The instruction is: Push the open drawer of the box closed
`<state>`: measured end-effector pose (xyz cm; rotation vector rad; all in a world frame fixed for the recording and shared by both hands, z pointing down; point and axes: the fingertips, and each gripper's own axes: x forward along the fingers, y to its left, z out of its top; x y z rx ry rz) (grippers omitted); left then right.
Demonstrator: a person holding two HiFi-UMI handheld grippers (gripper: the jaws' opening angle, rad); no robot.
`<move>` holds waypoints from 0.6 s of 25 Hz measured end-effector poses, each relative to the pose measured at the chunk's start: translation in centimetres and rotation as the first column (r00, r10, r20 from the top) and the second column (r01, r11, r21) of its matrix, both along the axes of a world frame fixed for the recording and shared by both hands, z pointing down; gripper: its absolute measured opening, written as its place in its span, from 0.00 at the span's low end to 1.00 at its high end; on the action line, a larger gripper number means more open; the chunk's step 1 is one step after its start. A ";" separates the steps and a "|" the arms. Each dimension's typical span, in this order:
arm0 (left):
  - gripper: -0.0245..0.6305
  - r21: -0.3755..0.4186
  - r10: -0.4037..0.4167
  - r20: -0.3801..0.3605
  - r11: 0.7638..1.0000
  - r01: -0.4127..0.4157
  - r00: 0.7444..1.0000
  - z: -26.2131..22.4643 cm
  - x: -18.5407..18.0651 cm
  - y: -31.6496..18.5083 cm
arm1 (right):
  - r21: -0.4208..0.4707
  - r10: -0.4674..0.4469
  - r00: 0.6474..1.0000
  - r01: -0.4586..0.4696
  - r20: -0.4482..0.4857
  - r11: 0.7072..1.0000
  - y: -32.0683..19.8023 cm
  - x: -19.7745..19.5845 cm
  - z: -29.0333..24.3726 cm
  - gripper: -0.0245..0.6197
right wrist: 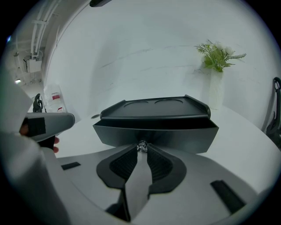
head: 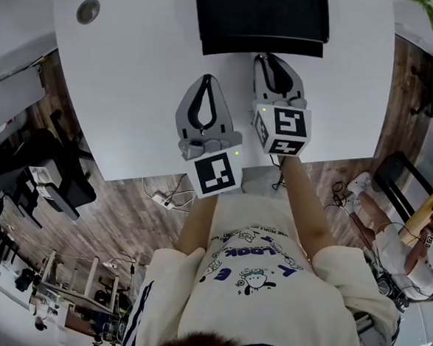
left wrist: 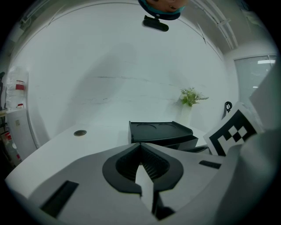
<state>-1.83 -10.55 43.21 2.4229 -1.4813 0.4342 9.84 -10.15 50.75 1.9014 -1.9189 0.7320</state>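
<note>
A black box (head: pixel 263 10) stands at the far side of the white table (head: pixel 136 78), its drawer (head: pixel 267 50) pulled out a little toward me. In the right gripper view the grey drawer front (right wrist: pixel 175 136) fills the middle, with a small shiny knob (right wrist: pixel 142 146) on it. My right gripper (right wrist: pixel 142 148) has its tips closed on either side of that knob. My left gripper (head: pixel 207 79) hovers over bare table to the left of the drawer, shut with nothing in it. From the left gripper view the box (left wrist: pixel 160 131) lies ahead and slightly right.
A round cable grommet (head: pixel 87 10) sits in the table's far left corner. A plant in a white vase (right wrist: pixel 216 74) stands behind the box on the right. The table's near edge (head: pixel 150 176) runs just under both grippers.
</note>
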 end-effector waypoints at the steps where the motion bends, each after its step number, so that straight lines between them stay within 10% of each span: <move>1: 0.05 -0.001 -0.001 -0.001 1.000 0.001 1.000 0.1 0.1 -0.1 | 0.002 0.000 1.000 0.000 -0.001 1.000 -0.2 0.1 0.0 0.16; 15: 0.05 -0.019 -0.010 -0.007 1.000 0.010 1.000 0.5 0.8 -0.8 | 0.017 -0.005 1.000 0.005 -0.013 1.000 -2.2 0.8 -0.2 0.16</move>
